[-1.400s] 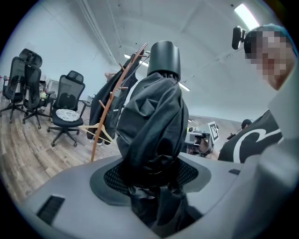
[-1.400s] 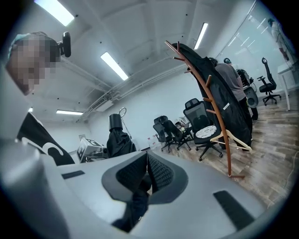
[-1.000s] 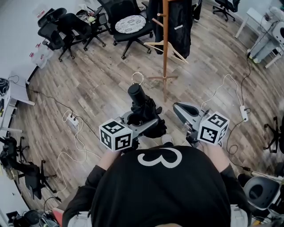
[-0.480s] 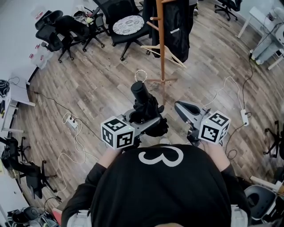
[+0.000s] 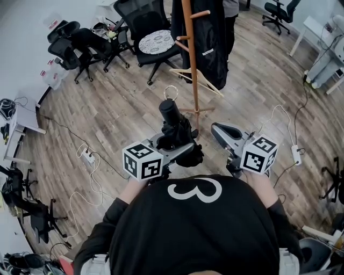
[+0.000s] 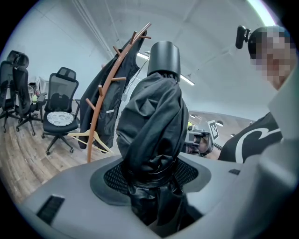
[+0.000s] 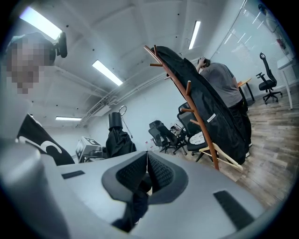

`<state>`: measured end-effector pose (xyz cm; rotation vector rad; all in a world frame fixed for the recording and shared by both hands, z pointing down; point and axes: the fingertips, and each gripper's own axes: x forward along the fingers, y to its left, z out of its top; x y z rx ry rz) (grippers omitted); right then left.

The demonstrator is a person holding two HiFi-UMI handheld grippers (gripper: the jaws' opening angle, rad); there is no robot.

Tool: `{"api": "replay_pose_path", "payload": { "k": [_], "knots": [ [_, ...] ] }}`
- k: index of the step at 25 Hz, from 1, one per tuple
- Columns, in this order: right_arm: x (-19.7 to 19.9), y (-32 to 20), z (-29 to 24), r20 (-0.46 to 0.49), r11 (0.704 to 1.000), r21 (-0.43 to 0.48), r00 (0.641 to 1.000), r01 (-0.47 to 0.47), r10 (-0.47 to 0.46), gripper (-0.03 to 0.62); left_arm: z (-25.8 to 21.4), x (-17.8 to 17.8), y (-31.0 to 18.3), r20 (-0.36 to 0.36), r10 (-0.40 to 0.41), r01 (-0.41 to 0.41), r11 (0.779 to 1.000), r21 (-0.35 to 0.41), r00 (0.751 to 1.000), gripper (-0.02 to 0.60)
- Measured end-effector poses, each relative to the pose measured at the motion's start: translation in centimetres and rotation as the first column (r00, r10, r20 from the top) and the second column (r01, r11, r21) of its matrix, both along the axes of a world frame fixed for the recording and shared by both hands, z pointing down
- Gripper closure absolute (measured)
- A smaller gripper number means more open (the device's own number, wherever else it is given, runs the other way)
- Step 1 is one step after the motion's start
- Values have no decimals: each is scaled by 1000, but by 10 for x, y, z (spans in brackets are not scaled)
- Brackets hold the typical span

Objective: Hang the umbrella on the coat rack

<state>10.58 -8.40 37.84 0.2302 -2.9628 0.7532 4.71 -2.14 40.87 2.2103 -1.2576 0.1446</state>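
Umbrella (image 6: 152,126), folded and black, is held upright before the person, its soft bunched canopy clamped between the fingers of the left gripper (image 6: 152,186). It is judged light, with yielding cloth over a stiff shaft. The wire ring (image 5: 171,92) at its far end seems best hooked over a peg (image 5: 201,14) of the coat rack (image 5: 191,59) just beyond. On the right gripper (image 7: 145,158) the fingers are pressed together with nothing held.

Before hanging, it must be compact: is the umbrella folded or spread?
Folded. The umbrella has its black canopy gathered in a narrow bundle, clamped in the left gripper.
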Motion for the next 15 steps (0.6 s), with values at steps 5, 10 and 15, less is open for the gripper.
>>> {"api": "replay_pose_path", "payload": {
  "k": [5,10,15],
  "knots": [
    [6,-12,-5,18,1000,19,1000,-4,4,568,-7,6,-13,22,2,-3,1000,26,1000,310],
    [9,-17,-2,23,1000,23,1000,-5,4,568,-2,10,-19,30,4,-5,1000,23,1000,310],
    [1,-22,-2,12,1000,23,1000,-3,2,568,-2,3,-25,20,1,-1,1000,16,1000,310]
  ]
}}
